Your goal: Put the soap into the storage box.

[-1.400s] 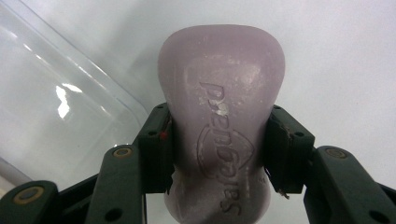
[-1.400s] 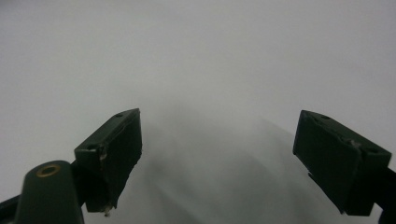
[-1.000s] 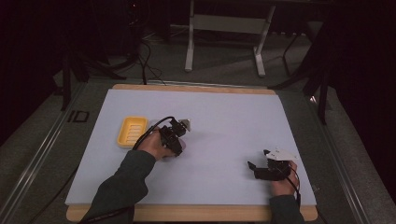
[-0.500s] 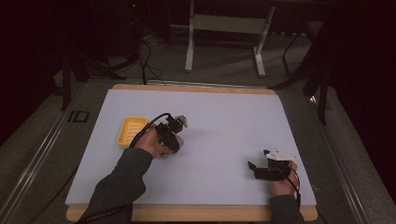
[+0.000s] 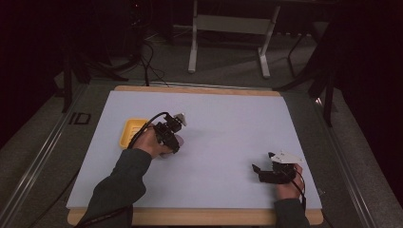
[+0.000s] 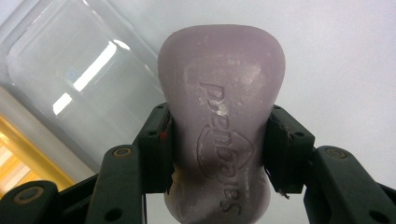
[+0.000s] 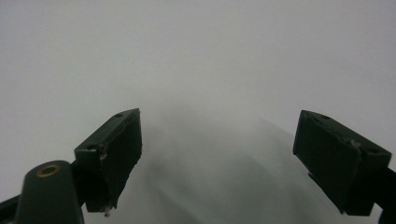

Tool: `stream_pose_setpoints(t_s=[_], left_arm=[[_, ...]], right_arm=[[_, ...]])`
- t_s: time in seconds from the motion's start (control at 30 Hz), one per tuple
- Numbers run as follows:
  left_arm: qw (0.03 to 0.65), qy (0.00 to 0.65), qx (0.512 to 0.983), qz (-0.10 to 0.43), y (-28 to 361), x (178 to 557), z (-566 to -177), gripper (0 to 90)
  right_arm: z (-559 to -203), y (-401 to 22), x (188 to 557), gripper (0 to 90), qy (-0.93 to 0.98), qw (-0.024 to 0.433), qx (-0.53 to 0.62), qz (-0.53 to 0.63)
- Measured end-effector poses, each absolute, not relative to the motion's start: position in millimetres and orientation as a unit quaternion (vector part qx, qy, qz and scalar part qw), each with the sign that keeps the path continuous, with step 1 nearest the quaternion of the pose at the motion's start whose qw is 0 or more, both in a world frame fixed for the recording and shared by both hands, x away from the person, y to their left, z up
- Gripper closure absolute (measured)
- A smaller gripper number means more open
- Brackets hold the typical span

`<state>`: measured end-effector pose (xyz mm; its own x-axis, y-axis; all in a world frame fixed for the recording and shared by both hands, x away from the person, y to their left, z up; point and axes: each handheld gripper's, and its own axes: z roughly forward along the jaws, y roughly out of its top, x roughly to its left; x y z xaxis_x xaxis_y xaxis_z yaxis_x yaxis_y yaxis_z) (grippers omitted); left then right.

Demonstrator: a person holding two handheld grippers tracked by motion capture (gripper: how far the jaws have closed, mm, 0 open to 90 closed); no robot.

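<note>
Left gripper view shows the left gripper [image 6: 217, 156] clenched on a lilac bar of soap [image 6: 219, 126], its pads pressing the narrowed waist of the bar on both sides. The bar carries embossed lettering and a crest, and its surface looks smooth and waxy. Judgement: a stiff, fairly light solid, likely slippery under the pads and prone to marking if squeezed hard; the waisted middle, where it is now taken, is the soundest hold. Behind the bar lies a clear plastic lid [image 6: 79, 93], with an edge of the yellow soap dish [image 6: 18, 154] at lower left.

High view places the left gripper [image 5: 169, 135] over the white table mat [image 5: 228, 123], just right of the yellow soap dish [image 5: 130, 132]. The right gripper [image 7: 219, 158] rests near the mat's front right, jaws released, nothing between them.

Against the earlier frames, the left hand has drawn slightly toward the person and away from the dish; the right hand is unchanged.
</note>
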<state>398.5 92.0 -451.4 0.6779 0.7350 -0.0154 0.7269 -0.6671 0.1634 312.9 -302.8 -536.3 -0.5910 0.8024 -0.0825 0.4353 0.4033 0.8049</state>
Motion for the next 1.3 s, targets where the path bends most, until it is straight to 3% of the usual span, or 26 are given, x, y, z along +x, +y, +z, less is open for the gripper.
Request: stream_pose_setpoints(t_s=[1.3], left_arm=[[0.084, 0.438, 0.894, 0.034, 123.3, 408.9, -437.3, 50.0]], right_arm=[[-535.9, -304.4, 311.8, 15.3, 0.798, 0.239, 0.387, 0.396]])
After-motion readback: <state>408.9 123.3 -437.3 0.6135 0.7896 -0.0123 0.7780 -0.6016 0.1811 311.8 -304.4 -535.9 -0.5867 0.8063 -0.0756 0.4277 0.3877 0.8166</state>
